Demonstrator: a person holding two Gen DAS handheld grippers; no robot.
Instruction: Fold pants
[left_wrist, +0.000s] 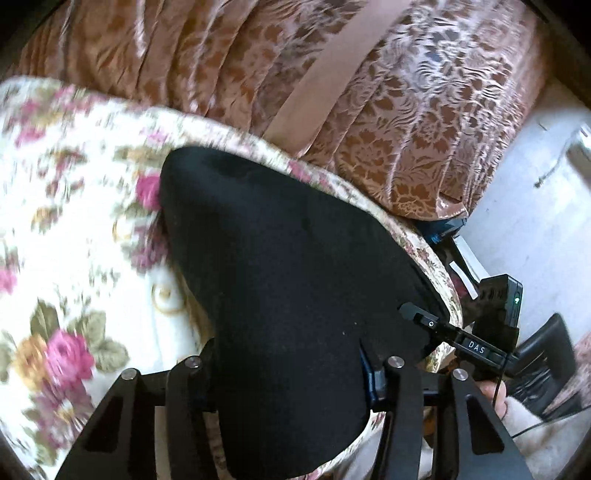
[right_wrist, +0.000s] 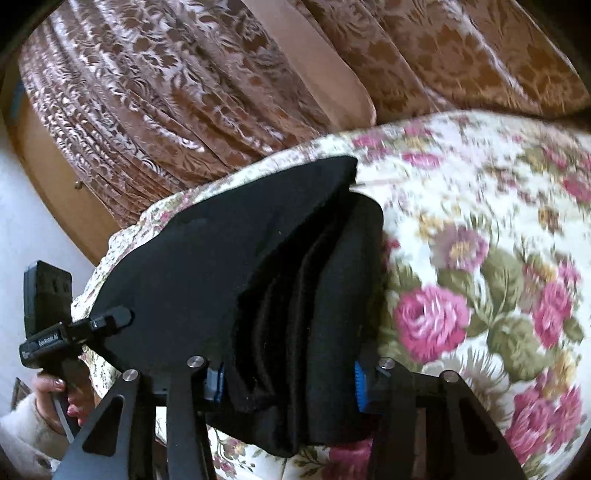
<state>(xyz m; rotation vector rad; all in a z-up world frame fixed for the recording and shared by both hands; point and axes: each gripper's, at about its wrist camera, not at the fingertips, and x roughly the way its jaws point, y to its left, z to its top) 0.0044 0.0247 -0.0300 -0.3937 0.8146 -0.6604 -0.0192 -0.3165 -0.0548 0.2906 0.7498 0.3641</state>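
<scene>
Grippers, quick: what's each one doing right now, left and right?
Left gripper: closed on the black pants.
Right gripper: closed on a stack of the pants' folded layers.

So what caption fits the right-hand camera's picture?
Right gripper clamps folded black pants over a floral blanket.

The folded pants (right_wrist: 280, 266) lie on the blanket (right_wrist: 480, 229) near its edge, clamped between both grippers; curtains (right_wrist: 166, 92) hang beyond.

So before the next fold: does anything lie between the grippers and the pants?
Nothing visible does: the left gripper and right gripper each already clamp the black pants over the floral blanket.
</scene>
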